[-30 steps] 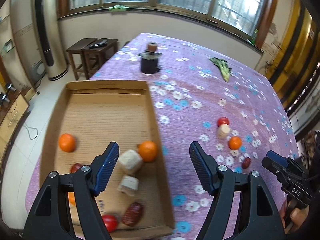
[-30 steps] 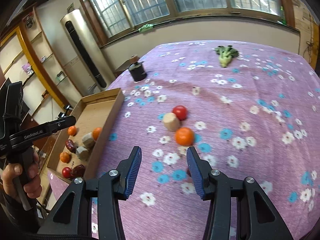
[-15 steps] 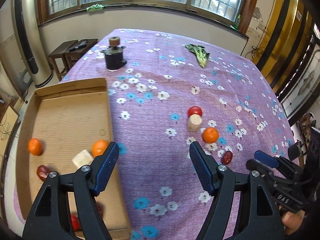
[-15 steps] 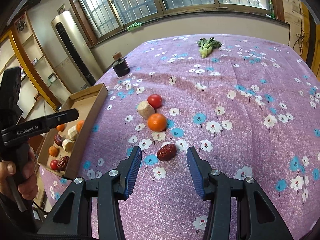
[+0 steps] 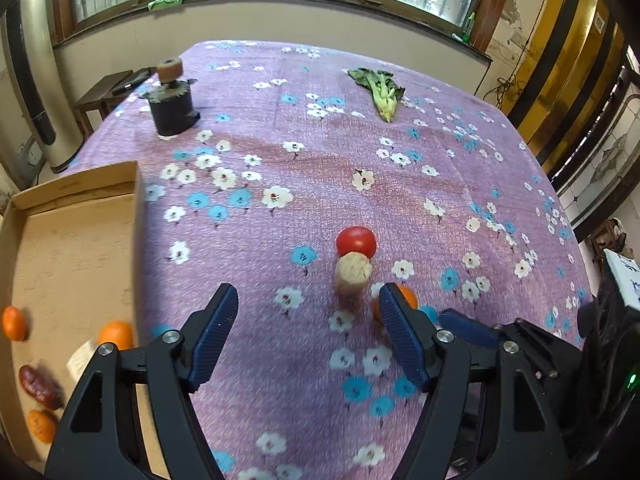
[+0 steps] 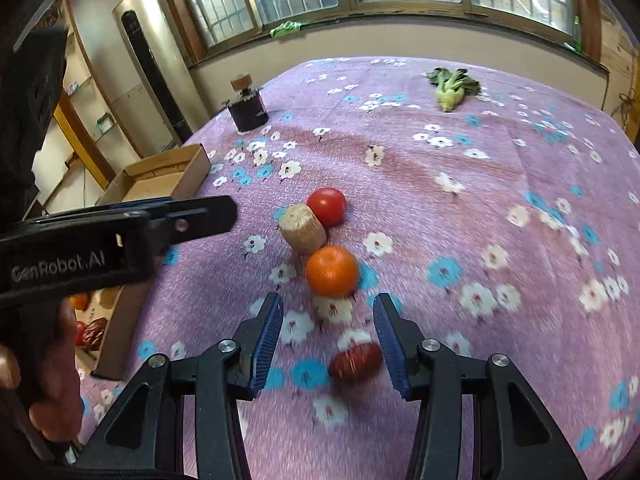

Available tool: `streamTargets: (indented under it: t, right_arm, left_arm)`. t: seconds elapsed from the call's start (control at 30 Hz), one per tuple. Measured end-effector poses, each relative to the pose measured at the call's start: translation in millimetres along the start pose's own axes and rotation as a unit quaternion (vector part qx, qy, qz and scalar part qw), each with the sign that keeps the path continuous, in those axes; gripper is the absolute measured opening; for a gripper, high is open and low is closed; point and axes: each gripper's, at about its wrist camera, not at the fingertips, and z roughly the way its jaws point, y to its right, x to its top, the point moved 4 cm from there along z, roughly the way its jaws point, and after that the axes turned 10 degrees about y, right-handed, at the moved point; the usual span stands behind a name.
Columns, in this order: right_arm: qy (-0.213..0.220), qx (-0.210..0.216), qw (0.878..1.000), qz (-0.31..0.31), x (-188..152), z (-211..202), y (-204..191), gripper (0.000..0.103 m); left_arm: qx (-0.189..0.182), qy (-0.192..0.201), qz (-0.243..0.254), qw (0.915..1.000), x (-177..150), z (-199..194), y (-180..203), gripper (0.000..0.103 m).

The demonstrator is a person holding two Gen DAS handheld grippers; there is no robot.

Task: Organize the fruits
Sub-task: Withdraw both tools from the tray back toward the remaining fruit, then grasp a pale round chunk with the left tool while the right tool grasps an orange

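On the purple flowered cloth lie a red tomato (image 5: pixel 356 241), a beige cut chunk (image 5: pixel 352 277), an orange (image 6: pixel 332 271) and a dark red date (image 6: pixel 355 361). My left gripper (image 5: pixel 306 334) is open and empty, just short of the chunk; its right finger hides part of the orange (image 5: pixel 408 298). My right gripper (image 6: pixel 328 346) is open, with the date lying between its fingers near the right one. The cardboard tray (image 5: pixel 68 248) at the left holds oranges (image 5: pixel 116 335), a date (image 5: pixel 40 386) and other pieces.
A dark jar with a cork knob (image 5: pixel 173 100) stands far left on the table. A green leafy vegetable (image 5: pixel 382 90) lies at the far side. The left gripper's body (image 6: pixel 100 240) crosses the left of the right wrist view, close to the tray (image 6: pixel 168 176).
My left gripper has swung right, from over the tray to the loose fruit on the cloth. My right gripper has moved forward, bringing the date between its fingers.
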Motion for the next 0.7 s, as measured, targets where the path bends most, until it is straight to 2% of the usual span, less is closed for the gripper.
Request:
streamTargets:
  t: [0.2, 0.23, 0.27, 0.5, 0.6, 0.63, 0.67, 0.7]
  right_arm:
    - [-0.015, -0.007, 1.0, -0.009, 2, 30, 2, 0.047]
    - [-0.016, -0.007, 1.0, -0.008, 1, 32, 3, 0.036]
    - [-0.013, -0.004, 1.0, -0.007, 1, 31, 5, 0.033]
    - [0.001, -0.001, 1.0, 0.026, -6, 2, 23, 0.032]
    - [0.008, -0.009, 0.999, 0.043, -10, -11, 33, 0.032]
    - [0.01, -0.011, 0.999, 0.048, -11, -15, 36, 0.032]
    - [0.013, -0.014, 0.998, 0.054, -12, -20, 39, 0.032]
    - [0.015, -0.015, 0.998, 0.058, -12, -23, 42, 0.032]
  left_arm:
    - [-0.007, -0.019, 0.0, 0.9998, 0, 27, 8, 0.073]
    - [-0.009, -0.022, 0.001, 0.9997, -1, 31, 10, 0.073]
    - [-0.011, -0.025, 0.002, 0.9996, -2, 34, 13, 0.073]
    - [-0.017, -0.037, 0.016, 0.999, -11, 58, 23, 0.071]
    - [-0.01, -0.028, 0.027, 0.9992, -13, 63, 25, 0.051]
    - [-0.011, -0.029, 0.027, 0.9992, -13, 63, 25, 0.04]
    - [-0.016, -0.025, 0.027, 0.9992, -13, 62, 25, 0.028]
    - [-0.028, -0.027, 0.021, 0.999, -13, 61, 25, 0.023]
